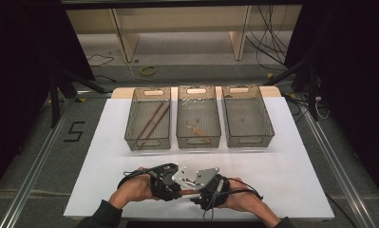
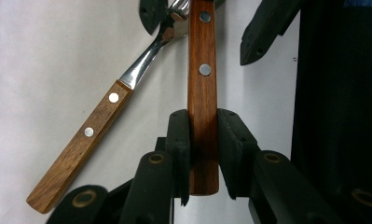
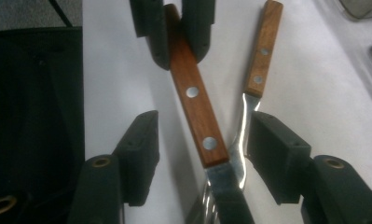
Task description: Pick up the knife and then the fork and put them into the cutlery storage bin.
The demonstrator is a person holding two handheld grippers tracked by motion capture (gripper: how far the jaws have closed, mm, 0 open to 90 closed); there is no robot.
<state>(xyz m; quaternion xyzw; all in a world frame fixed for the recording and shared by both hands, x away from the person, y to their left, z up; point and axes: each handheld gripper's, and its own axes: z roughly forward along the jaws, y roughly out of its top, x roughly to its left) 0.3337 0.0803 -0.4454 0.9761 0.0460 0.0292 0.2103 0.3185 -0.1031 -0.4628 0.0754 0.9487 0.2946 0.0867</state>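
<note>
My left gripper clamps the knife by its handle end, blade running straight between my right gripper's parted jaws, a fork crossing beneath on the table.

High view sits above the near edge of the counter, looking forward and down, far enough back to take in three bins and the floor beyond. Each gripper view rides low and tight, facing the other along its own fingers; both share the clamped knife handle and the fork beside it.
</note>
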